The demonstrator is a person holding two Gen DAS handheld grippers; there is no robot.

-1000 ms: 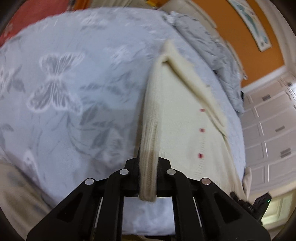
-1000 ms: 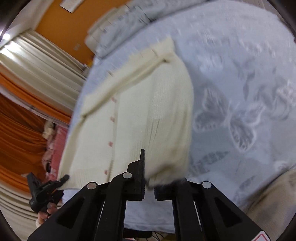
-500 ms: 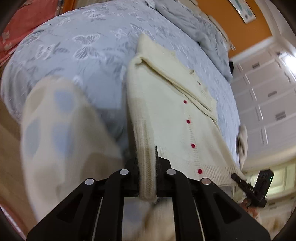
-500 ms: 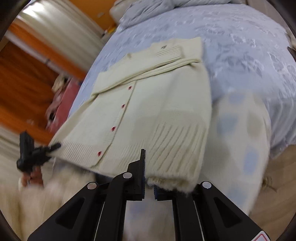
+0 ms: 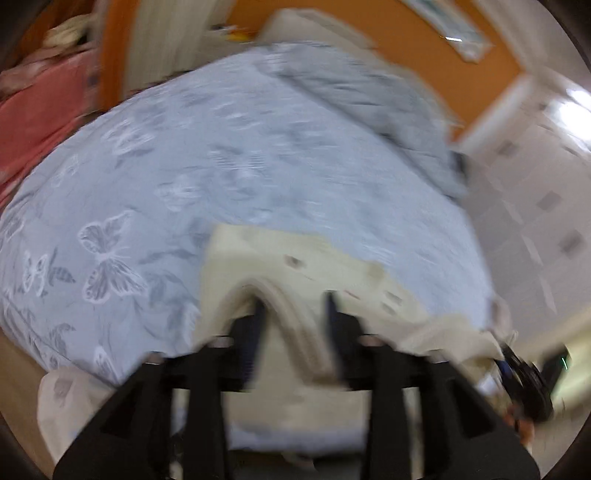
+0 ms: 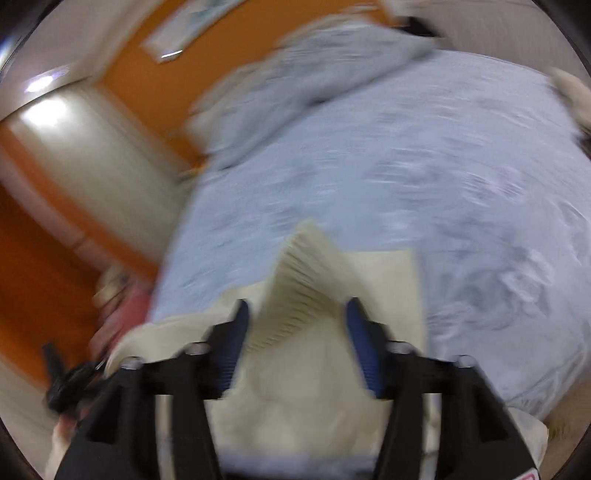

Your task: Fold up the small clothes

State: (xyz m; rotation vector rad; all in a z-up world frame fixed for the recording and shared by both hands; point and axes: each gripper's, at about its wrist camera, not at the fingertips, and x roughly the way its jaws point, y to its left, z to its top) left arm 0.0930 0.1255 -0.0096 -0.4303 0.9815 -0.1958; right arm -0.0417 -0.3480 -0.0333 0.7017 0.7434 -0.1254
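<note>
Cream cardigan (image 5: 295, 266), blurred and folded over on butterfly bedspread (image 5: 155, 184), between spread, empty jaws of both grippers.

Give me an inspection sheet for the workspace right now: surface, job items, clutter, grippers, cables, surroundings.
Surface: bed with a pale blue butterfly-print cover.
Job's things: cream cardigan lying at the near edge of the bed, its ribbed hem raised between the right fingers.
Clutter: rumpled grey duvet at the far end.
Grippers: left gripper and right gripper both open, knit between the fingers, views blurred.
Cables: nothing seen.
Surroundings: orange wall, white cupboards.
</note>
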